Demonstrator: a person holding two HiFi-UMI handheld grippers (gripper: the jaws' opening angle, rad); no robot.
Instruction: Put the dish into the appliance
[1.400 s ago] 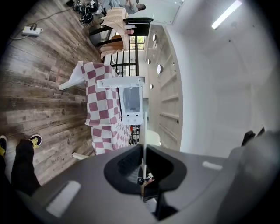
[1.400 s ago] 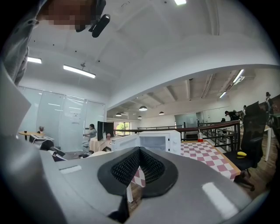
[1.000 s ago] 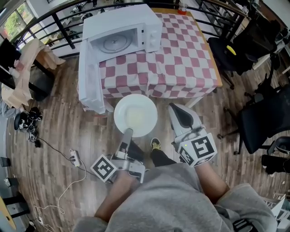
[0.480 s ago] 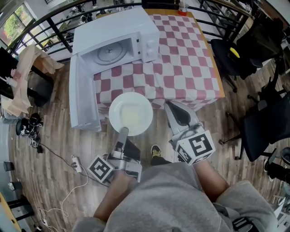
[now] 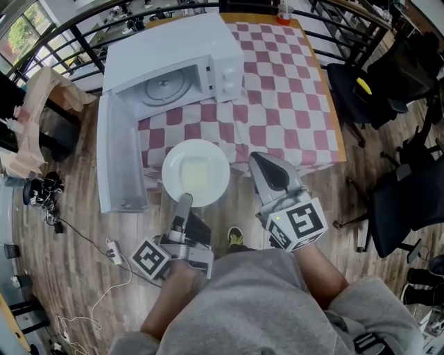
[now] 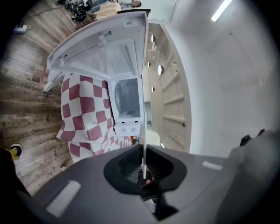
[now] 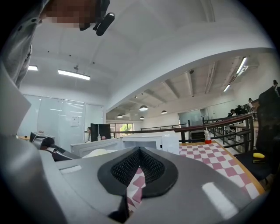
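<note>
A round white dish (image 5: 195, 173) hangs level over the near edge of the checkered table (image 5: 291, 90), and my left gripper (image 5: 184, 202) is shut on its near rim. The left gripper view shows the dish (image 6: 143, 127) edge-on as a thin white line pinched at the left gripper (image 6: 143, 154). Beyond it stands the white microwave (image 5: 173, 62) with a glass turntable inside and its door (image 5: 119, 166) swung wide open to the left. The microwave (image 6: 127, 97) lies straight ahead of the jaws. My right gripper (image 5: 270, 173) sits right of the dish, shut and holding nothing; the right gripper (image 7: 139, 151) shows only cloth beyond.
Black office chairs (image 5: 406, 194) stand right of the table. A red-capped bottle (image 5: 280, 12) is at the table's far edge, with a black railing (image 5: 83, 31) behind. Cables and a power strip (image 5: 114, 244) lie on the wooden floor to the left.
Both grippers and the dish have moved forward to the table; the dish now overlaps the cloth's near edge and is closer to the open microwave. The grip is unchanged.
</note>
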